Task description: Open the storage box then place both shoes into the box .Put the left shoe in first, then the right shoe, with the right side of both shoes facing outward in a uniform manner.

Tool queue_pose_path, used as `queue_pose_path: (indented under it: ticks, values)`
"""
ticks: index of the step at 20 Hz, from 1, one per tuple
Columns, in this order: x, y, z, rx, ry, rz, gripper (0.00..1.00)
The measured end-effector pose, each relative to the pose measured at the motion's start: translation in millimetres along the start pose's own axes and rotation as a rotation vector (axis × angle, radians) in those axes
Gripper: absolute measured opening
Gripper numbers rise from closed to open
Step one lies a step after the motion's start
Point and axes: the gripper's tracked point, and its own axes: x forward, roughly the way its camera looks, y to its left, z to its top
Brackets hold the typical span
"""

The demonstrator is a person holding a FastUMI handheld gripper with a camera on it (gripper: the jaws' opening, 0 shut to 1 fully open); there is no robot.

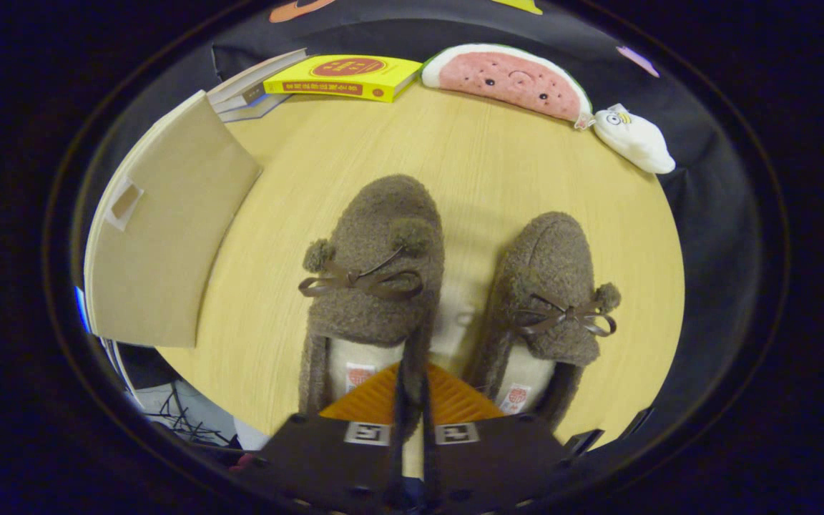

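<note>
Two brown fluffy shoes with bows and pompoms lie side by side on the wooden table (469, 157), toes pointing away from me. My gripper (412, 375) is shut on the left shoe (376, 250): its fingers pinch the shoe's right side wall near the opening. The right shoe (551, 286) lies just to the right of the fingers, free of them. The beige storage box (169, 236) stands to the left of the shoes, with a handle cutout (124, 202) on the panel facing me. I cannot tell whether the box is open.
At the back of the table lie a yellow book (344, 76) and a small stack of books (251, 93) beside the box. A watermelon plush (508, 80) and a white plush (634, 139) sit at the back right. The table's right edge runs close to the right shoe.
</note>
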Motion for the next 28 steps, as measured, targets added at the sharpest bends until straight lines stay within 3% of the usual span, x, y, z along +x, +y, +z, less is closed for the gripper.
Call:
queue_pose_path:
  ticks: [1,6,12,20,24,28]
  values:
    - [-1.0,0.2,1.5,0.028,0.001,0.012,0.01]
    - [-30.1,3.3,6.3,0.136,-0.047,0.103,0.0]
    - [-109.8,24.3,19.8,0.226,-0.139,0.184,0.0]
    - [-225.1,126.8,63.1,0.247,-0.295,0.261,0.0]
    - [-228.6,201.2,77.3,0.231,-0.295,0.299,0.0]
    - [-186.8,265.5,85.8,0.232,-0.258,0.3,0.0]
